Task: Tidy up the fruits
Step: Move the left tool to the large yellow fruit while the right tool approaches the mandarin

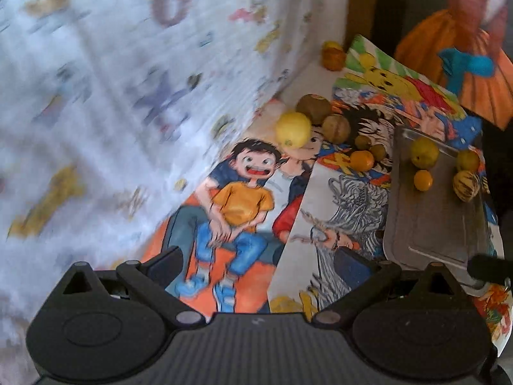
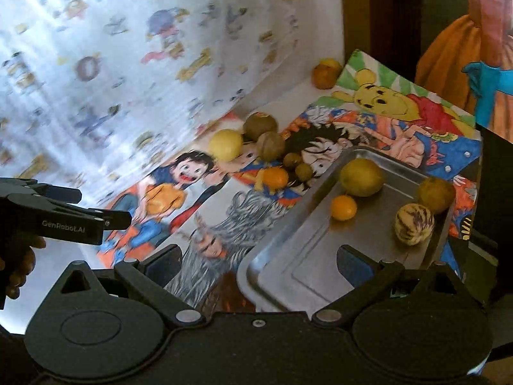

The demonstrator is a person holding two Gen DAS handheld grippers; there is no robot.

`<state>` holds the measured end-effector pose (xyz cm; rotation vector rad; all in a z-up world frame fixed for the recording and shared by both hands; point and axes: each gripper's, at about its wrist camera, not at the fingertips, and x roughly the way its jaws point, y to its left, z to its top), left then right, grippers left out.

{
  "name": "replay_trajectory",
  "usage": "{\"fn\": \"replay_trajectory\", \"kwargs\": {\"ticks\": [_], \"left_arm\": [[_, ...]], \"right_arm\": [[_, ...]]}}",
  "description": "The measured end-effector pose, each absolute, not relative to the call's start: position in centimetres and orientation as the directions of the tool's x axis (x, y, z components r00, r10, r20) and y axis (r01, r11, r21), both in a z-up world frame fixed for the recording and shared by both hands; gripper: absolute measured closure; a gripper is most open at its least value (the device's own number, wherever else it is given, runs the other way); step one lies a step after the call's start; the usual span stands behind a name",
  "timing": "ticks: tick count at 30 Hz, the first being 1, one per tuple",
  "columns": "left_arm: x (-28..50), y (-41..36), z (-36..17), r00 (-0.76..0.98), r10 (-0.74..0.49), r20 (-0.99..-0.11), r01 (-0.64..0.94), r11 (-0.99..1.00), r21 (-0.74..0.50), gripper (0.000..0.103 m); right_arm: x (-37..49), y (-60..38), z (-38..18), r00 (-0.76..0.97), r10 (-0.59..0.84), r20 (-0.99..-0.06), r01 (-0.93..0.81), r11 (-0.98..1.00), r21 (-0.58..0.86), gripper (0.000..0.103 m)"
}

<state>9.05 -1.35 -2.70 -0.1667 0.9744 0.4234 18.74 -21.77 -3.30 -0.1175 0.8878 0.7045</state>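
1. The left gripper [image 1: 256, 256] has its jaws spread wide with nothing between them, above the colourful cartoon-printed table covering [image 1: 243, 205].
2. The right gripper [image 2: 256, 256] is likewise spread and holds nothing, above the near end of the shallow rectangular metal tray [image 2: 288, 250].
3. In the tray lie a yellow-green round fruit [image 2: 361, 177], a small orange fruit [image 2: 343, 207], a striped pale melon-like fruit [image 2: 414, 223] and a dull yellow fruit [image 2: 436, 194].
4. Beyond the tray, on the covering, sits a cluster: a bright yellow lemon-like fruit [image 2: 225, 144], brown kiwi-like fruits [image 2: 259, 125] and a loose orange fruit [image 2: 275, 177].
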Motion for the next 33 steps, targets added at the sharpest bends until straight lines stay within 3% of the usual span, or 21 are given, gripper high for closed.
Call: {"fn": "replay_trajectory", "kwargs": {"ticks": [11, 23, 33], "left_arm": [[15.9, 2.2, -4.6, 0.505, 0.111, -0.856, -0.284, 0.958, -0.044, 0.001], [24.0, 3.5, -9.2, 0.467, 0.169, -0.868, -0.274, 0.961, 0.039, 0.001], [28.2, 3.5, -9.8, 0.558, 0.106, -0.823, -0.139, 0.99, 0.033, 0.001]], "right_arm": [[20.2, -17.5, -7.2, 0.463, 0.36, -0.81, -0.553, 0.831, 0.054, 0.001], [21.4, -15.2, -9.3, 0.527, 0.223, -0.82, -0.518, 0.849, -0.102, 0.001], [27.1, -12.4, -10.3, 0.549, 0.229, -0.804, -0.561, 0.814, -0.152, 0.012]]}}
